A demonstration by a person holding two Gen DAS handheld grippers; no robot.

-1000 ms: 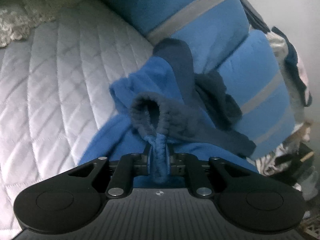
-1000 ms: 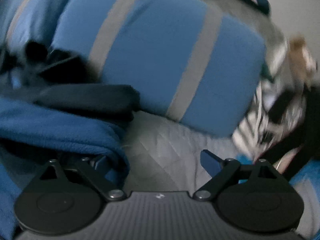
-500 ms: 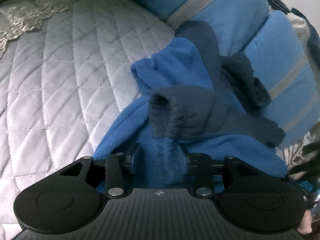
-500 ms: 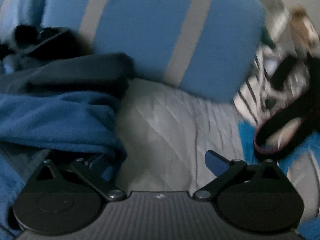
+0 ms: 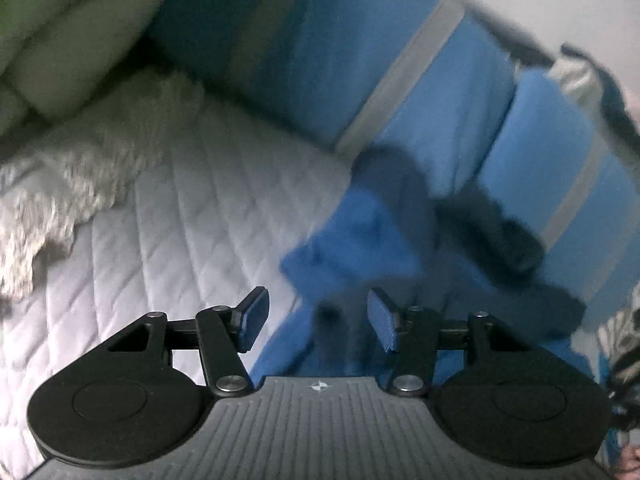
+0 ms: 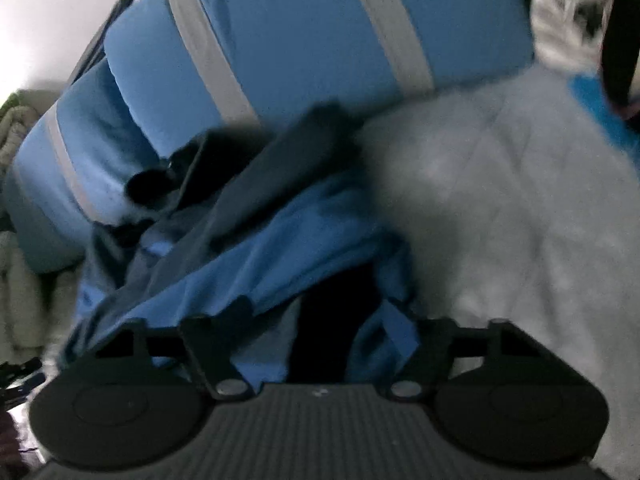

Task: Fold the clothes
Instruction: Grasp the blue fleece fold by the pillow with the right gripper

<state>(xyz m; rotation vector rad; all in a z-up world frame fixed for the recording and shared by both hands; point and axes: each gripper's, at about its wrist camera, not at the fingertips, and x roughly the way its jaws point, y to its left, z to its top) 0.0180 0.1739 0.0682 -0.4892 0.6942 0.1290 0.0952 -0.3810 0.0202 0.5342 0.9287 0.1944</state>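
Fleece [image 5: 352, 240], blue with dark navy trim, is lying crumpled on the white quilted bed [image 5: 192, 216], its far edge pushed up against two blue pillows [image 5: 360, 60] with grey stripes. Both views are blurred.

In the left wrist view the left claw [image 5: 316, 318] is hovering with its blue pads [image 5: 252, 316] apart, having just been opening. Nothing is pressed between them: the fleece is showing in the gap, but lower down and beyond the pads, free of them. A pale lace throw [image 5: 92, 176] is lying to the left on the bed, with greenish bedding [image 5: 60, 28] behind it.

In the right wrist view the right claw [image 6: 320, 332] is sitting low in the fleece [image 6: 260, 248], which is bunching over and between its fingers. Its jaws have just been closing, and blue cloth with a dark fold is filling the space between them. The pads themselves are buried under the cloth, so I cannot tell whether they are pinching it yet. Bare quilt [image 6: 500, 200] is stretching away to the right, and the striped pillows [image 6: 300, 28] are looming above the garment.
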